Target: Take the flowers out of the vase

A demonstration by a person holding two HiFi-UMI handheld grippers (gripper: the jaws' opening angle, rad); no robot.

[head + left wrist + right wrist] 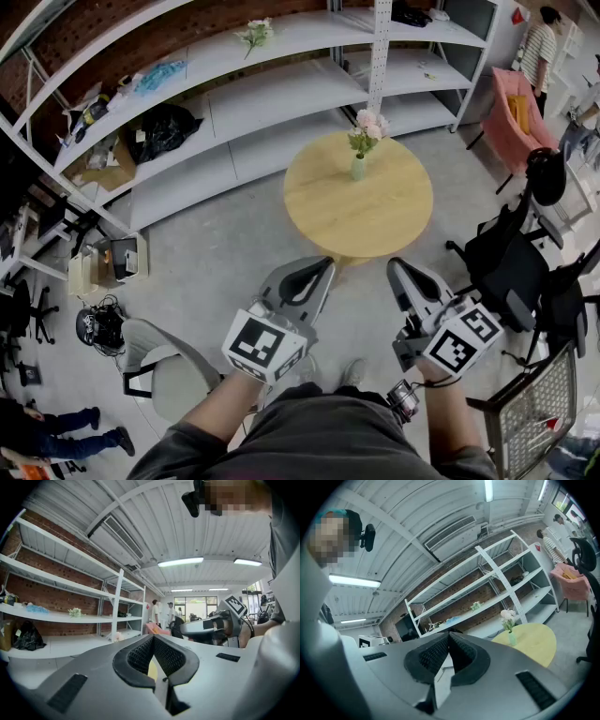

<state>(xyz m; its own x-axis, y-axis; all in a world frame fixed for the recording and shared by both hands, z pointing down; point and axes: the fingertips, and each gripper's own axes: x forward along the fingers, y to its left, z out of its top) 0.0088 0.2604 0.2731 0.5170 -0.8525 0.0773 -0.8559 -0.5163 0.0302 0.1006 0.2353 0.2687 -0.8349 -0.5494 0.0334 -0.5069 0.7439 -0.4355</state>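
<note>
**Head view.** The flowers (367, 127) stand in the vase (358, 168) on the round table (375, 220), well ahead of you and slightly right of centre. The vase is upright. The stems' long axis runs vertically, with the pink and white blooms topmost and the stem ends hidden inside the vase. The vase sits near the table's far rim, on the side toward the shelves (234, 103). Bare wood lies between it and the near rim.

Your left gripper (322, 266) and right gripper (397, 268) are held side by side in front of your body. Both point toward the table and are well apart from it, with open floor (234, 253) between. Black chairs (506, 262) stand close to the table's right side, and a grey chair (164, 370) stands to your left.

**Left gripper view.** Your jaws are pressed together at the tips with nothing between them. A pale patch at the foot of the shelves may be the flowers, though it is too small to tell.

**Right gripper view.** Your jaws are likewise pressed together and hold nothing. The flowers and vase appear to the right of the jaws, upright on the table, with the shelves behind them.
</note>
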